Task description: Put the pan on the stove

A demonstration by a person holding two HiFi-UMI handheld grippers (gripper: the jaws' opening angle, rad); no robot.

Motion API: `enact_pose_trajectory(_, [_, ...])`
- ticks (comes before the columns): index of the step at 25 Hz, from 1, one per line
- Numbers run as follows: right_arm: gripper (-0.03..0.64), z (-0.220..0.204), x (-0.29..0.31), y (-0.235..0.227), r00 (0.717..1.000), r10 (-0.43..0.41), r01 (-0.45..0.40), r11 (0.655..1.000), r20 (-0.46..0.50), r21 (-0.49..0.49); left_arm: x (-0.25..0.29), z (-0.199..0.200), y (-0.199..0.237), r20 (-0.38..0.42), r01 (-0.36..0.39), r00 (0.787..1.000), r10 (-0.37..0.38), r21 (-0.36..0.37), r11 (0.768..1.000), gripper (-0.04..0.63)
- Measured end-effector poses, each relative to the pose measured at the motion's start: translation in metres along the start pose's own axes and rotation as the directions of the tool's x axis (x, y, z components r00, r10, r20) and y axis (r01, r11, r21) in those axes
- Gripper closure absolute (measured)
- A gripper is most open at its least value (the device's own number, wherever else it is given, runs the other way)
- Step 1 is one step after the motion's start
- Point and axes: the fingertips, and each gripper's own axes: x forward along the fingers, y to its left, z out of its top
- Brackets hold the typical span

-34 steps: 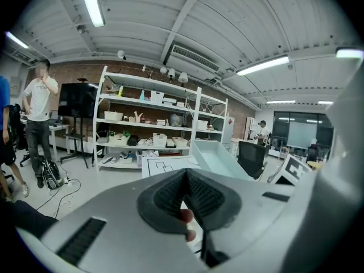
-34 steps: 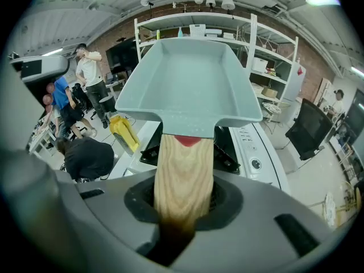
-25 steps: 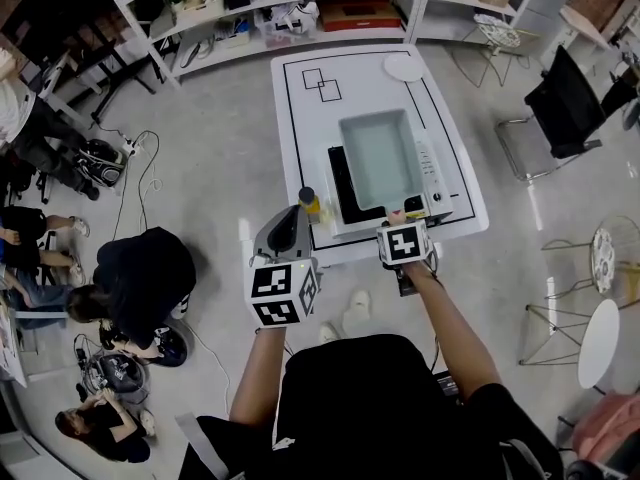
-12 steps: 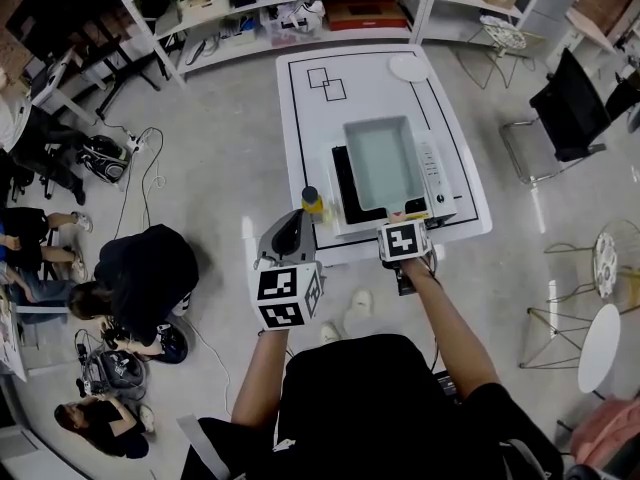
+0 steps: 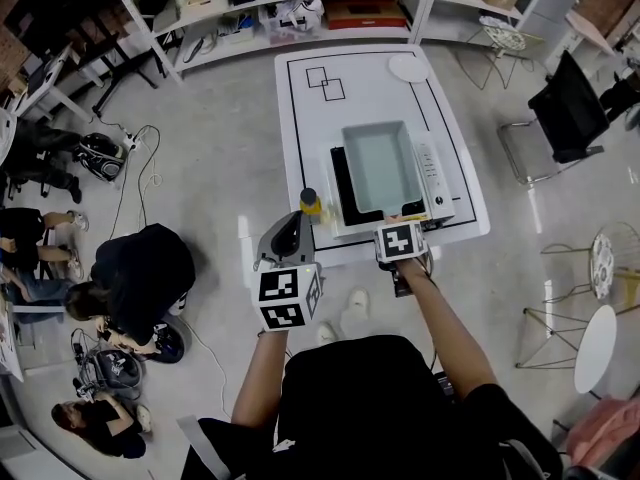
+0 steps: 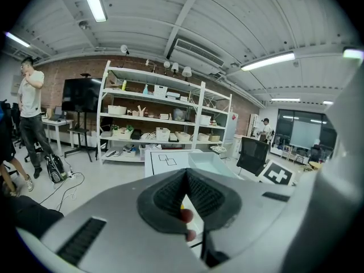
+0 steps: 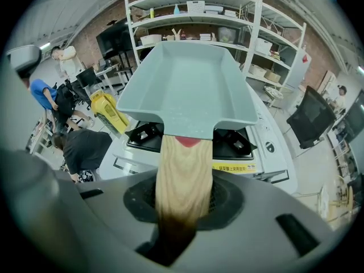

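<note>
My right claw (image 7: 183, 198) pinches the pale blue rectangular pan's (image 7: 187, 90) wooden handle (image 7: 183, 166) over the white stove (image 7: 268, 148), left claw (image 6: 185, 197) pressed together.

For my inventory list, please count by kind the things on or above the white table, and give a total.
pan: 1
stove: 1
bottle: 1
plate: 1
Total: 4

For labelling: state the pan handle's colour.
Pale, wood-grained handle; clearest in the right gripper view.
</note>
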Motion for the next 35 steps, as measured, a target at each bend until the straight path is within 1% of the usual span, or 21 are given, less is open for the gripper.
enact_pose_trajectory(3, [0.528, 0.006, 0.003, 0.003, 1.000, 0.017, -0.016, 1.000, 0.024, -0.011, 0.003, -0.001, -0.002, -0.004, 0.003, 1.000, -0.003, -0.003, 1.000, 0.591])
enact_pose_trajectory(9, [0.526, 0.000, 0.004, -0.002, 1.000, -0.005, 0.005, 1.000, -0.017, 0.023, 0.006, -0.002, 0.001, -0.007, 0.004, 1.000, -0.004, -0.004, 1.000, 0.591])
enact_pose_trajectory(16, [0.515, 0.005, 0.006, 0.002, 1.000, 0.019, -0.019, 1.000, -0.023, -0.009, 0.009, -0.003, -0.001, -0.009, 0.009, 1.000, -0.009, -0.006, 1.000, 0.591])
enact_pose_trajectory(24, [0.514, 0.015, 0.009, 0.010, 0.998, 0.061, -0.060, 0.998, 0.019, -0.024, 0.008, -0.008, -0.001, -0.018, 0.008, 1.000, -0.009, -0.006, 1.000, 0.591])
enact_pose_trajectory(31, [0.514, 0.003, 0.011, 0.008, 0.998, 0.052, -0.051, 0.998, -0.028, 0.030, 0.007, -0.008, 0.000, -0.020, 0.008, 1.000, -0.009, -0.005, 1.000, 0.591])
enact_pose_trajectory(35, [0.514, 0.004, 0.005, 0.013, 0.996, 0.085, -0.084, 0.995, -0.029, 0.050, 0.005, -0.007, 0.001, -0.021, 0.007, 1.000, -0.007, -0.003, 1.000, 0.591])
